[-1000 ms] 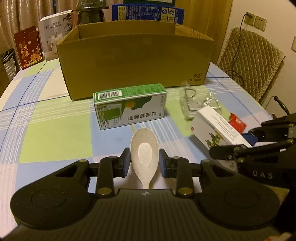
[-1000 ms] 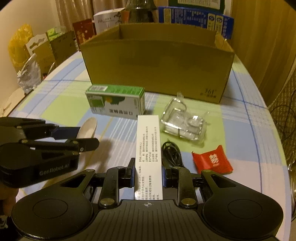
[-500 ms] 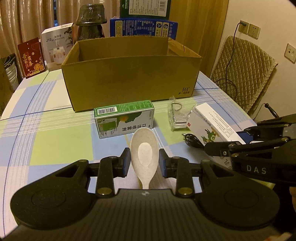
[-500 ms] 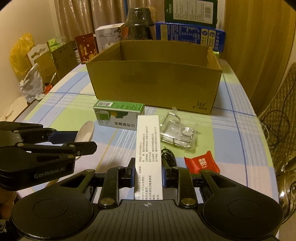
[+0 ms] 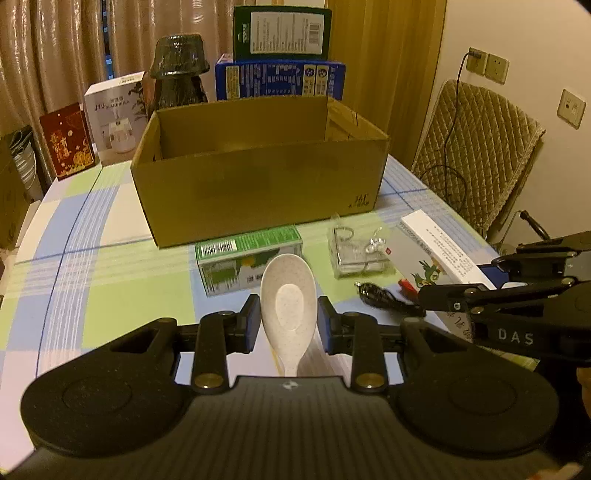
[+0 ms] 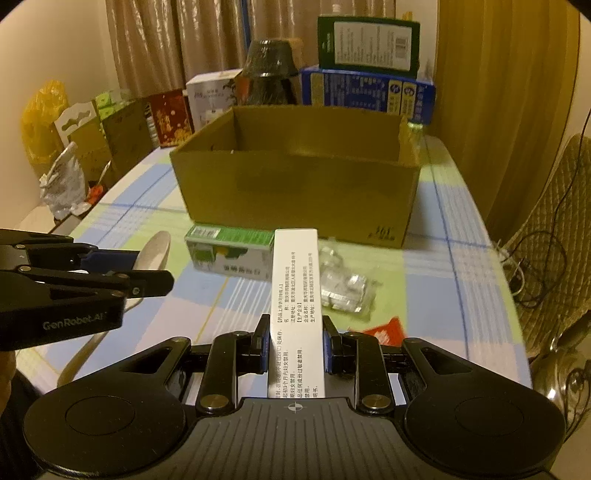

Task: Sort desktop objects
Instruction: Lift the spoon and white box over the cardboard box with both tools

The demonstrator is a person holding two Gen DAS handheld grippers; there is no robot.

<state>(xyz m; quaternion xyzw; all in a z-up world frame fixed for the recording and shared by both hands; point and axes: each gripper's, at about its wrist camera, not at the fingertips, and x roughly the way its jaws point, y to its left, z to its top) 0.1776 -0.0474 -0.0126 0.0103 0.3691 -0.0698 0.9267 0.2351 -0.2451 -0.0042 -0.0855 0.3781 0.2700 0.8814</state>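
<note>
My left gripper (image 5: 288, 317) is shut on a speckled white spoon (image 5: 289, 302), bowl pointing forward, lifted above the checked tablecloth. My right gripper (image 6: 295, 339) is shut on a long white medicine box (image 6: 295, 288) with printed text, also held in the air. That white box (image 5: 436, 251) shows at the right of the left wrist view, and the spoon (image 6: 153, 254) at the left of the right wrist view. An open cardboard box (image 5: 258, 166) stands ahead of both. On the table before it lie a green carton (image 5: 247, 247), a clear packet of metal clips (image 5: 360, 247), a black cable (image 5: 384, 293) and a red packet (image 6: 384, 330).
Behind the cardboard box (image 6: 295, 173) stand a blue box (image 5: 280, 79), a dark green box (image 5: 282, 31), a dark vase (image 5: 179, 70), a white appliance box (image 5: 114, 110) and a red card (image 5: 68, 140). A quilted chair (image 5: 476, 147) sits beyond the table's right edge. Bags (image 6: 62, 177) crowd the left side.
Both grippers have risen with the spoon and the white box; the table objects look lower and farther, and more of the cardboard box's inside shows.
</note>
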